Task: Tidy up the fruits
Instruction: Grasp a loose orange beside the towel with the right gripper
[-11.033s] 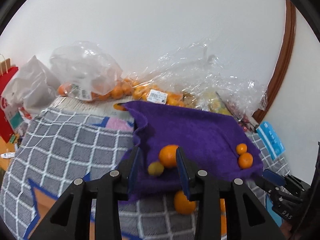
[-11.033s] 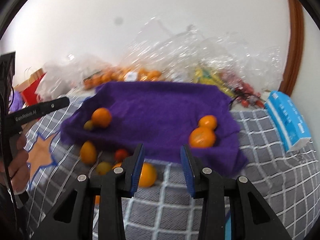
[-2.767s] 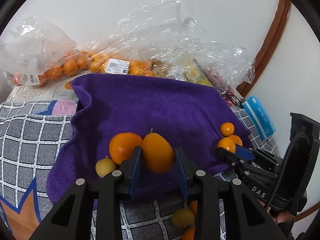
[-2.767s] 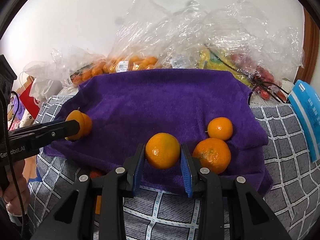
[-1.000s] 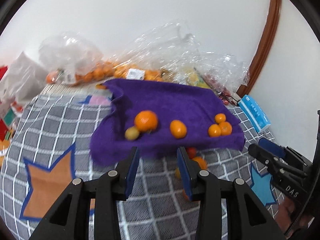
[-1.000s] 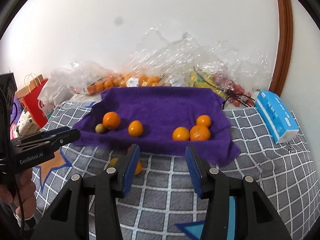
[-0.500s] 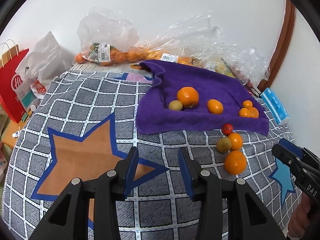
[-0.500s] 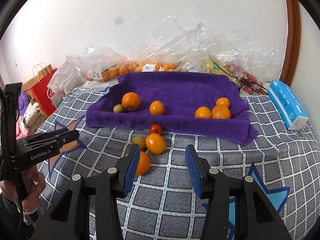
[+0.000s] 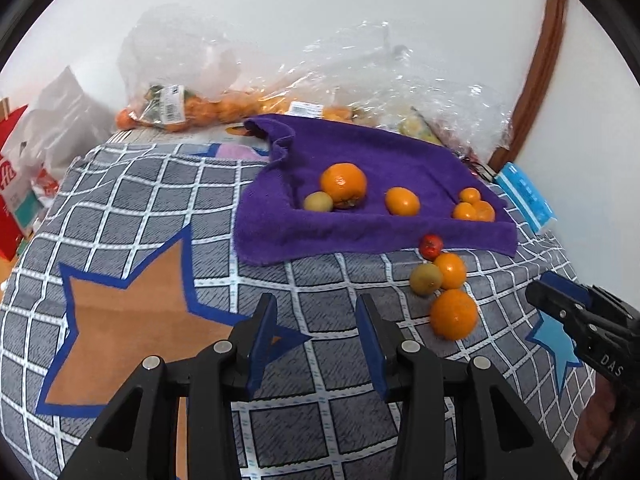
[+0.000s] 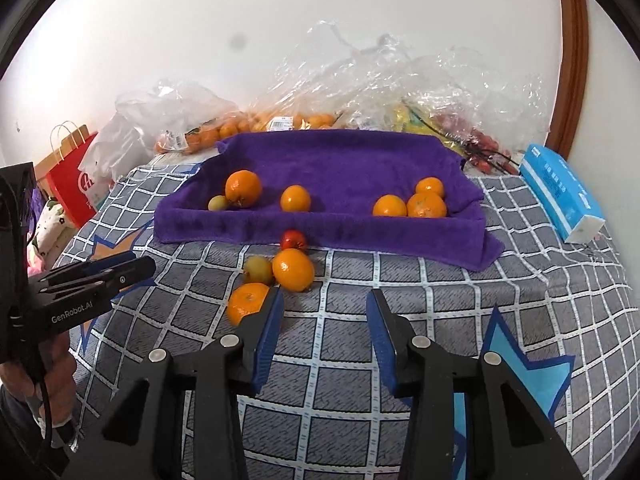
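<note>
Now your right gripper (image 10: 325,312) (fingers closing, nothing between them) sits nearest the loose oranges (image 10: 293,269), just upper left of its left finger; your left gripper (image 9: 316,324), open and empty, has them off to the right.

A grey checked cloth (image 10: 520,280) with orange and blue stars covers the surface. At its far right edge lies a blue tissue pack (image 10: 560,196). Beyond its far left corner stands a red paper bag (image 10: 68,184), beside a white plastic bag (image 9: 68,120).
</note>
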{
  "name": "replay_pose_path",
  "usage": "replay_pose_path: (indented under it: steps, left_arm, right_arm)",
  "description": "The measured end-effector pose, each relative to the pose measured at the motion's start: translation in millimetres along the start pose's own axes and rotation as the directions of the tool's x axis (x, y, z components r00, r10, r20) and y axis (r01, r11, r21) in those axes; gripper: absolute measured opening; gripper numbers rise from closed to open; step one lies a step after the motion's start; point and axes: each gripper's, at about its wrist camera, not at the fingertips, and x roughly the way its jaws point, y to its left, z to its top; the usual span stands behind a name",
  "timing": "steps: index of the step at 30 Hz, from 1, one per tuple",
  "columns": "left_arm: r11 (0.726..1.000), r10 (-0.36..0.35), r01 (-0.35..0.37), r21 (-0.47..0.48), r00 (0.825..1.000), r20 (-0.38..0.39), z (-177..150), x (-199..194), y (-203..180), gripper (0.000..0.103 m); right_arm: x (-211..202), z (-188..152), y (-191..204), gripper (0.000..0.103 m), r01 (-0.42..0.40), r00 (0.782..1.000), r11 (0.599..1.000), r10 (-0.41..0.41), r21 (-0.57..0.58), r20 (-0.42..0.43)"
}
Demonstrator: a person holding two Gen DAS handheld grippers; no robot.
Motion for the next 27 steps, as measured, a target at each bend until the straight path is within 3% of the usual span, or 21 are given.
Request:
replay_pose_path:
  steps: [6,16,27]
  left_arm:
    - [0.999,-0.028,0.031,-0.041,0.998,0.061,3,-5,10,0.039]
    - [0.985,-0.070,0.084,-0.147,0.993,0.098,8,-9,34,0.039]
    - [0.984,0.005,0.016,-0.176,0.993,0.115,9,-7,39,0.039]
  right_arm:
    - [6,3,-4,0.043,-0.001,1.000,1.000,0.001,0.015,0.003]
    - [16,2,-1,0.043,-0.023,1.000,0.999,0.023,0.025,-0.002]
    - [28,2,7,0.043,-0.054,0.999,0.999,0.053,0.003,0.003]
